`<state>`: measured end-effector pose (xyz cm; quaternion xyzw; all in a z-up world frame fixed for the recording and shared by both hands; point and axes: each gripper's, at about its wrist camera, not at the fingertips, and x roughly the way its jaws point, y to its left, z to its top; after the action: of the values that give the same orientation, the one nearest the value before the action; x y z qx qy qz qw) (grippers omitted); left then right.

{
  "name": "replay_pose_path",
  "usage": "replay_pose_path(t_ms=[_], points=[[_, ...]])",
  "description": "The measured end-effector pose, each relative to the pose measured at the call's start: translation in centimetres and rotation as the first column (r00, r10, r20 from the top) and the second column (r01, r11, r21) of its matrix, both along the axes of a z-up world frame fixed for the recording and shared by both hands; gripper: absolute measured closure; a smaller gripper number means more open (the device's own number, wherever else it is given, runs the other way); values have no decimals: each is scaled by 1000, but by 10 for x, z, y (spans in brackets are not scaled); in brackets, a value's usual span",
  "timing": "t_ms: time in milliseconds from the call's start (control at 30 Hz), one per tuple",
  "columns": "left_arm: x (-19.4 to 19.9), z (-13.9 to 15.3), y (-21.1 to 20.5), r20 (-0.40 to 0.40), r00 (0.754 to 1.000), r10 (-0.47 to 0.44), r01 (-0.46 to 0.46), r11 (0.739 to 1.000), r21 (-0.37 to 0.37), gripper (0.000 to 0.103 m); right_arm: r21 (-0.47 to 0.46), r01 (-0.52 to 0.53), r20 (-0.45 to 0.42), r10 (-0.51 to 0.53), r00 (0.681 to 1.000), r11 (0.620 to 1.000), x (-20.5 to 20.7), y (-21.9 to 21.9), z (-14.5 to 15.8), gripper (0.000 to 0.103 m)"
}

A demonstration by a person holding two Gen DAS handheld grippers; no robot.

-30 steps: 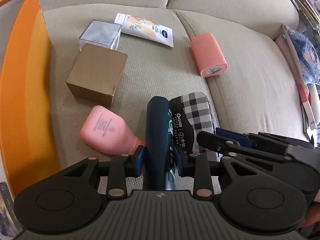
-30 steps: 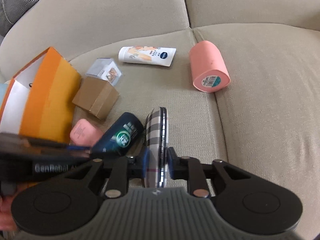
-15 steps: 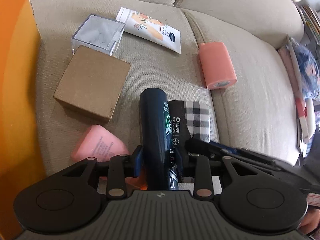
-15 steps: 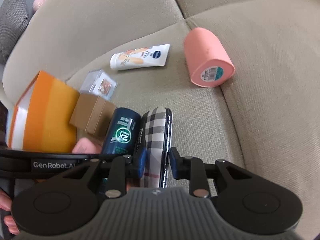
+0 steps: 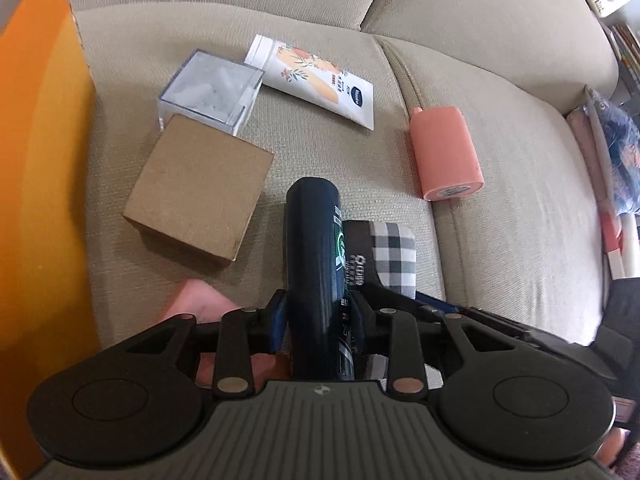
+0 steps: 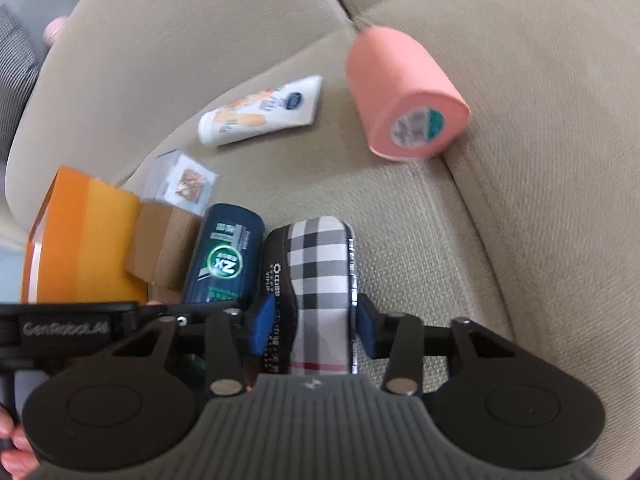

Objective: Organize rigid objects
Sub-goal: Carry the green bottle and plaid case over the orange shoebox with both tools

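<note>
My left tongs [image 5: 318, 316] pinch one dark bottle [image 5: 314, 240]. My right tongs [image 6: 310, 324] have just been spreading around one plaid case [image 6: 320, 264], just right of that bottle. Beyond: two boxes, one tube [image 5: 320, 80], one pink cylinder [image 5: 446, 152].

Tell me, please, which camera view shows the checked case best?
The right wrist view: the checked case lies centred between its jaws, top and printed side showing. In the left wrist view, the dark bottle and jaws hide most of it.

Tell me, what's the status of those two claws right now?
Left gripper shut on dark bottle. Right gripper jaws have just been opening, checked case between them. Brown box close beside bottle.
</note>
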<state>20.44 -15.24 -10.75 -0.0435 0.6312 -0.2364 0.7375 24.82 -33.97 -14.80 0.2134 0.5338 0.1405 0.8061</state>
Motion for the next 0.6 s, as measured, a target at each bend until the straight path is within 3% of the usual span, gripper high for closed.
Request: replay_pose_path(t_ms=[200, 333, 600], points=[[-9, 18, 12, 47, 999, -1, 2, 1000, -15, 68, -2, -2, 55, 2, 998, 1000, -14, -1, 26, 85], [-18, 32, 20, 64, 998, 1, 2, 999, -45, 68, -98, -36, 128, 48, 991, 995, -30, 10, 53, 86], [-41, 80, 56, 121, 991, 50, -33, 990, -138, 68, -74, -54, 181, 67, 981, 996, -55, 16, 98, 87]])
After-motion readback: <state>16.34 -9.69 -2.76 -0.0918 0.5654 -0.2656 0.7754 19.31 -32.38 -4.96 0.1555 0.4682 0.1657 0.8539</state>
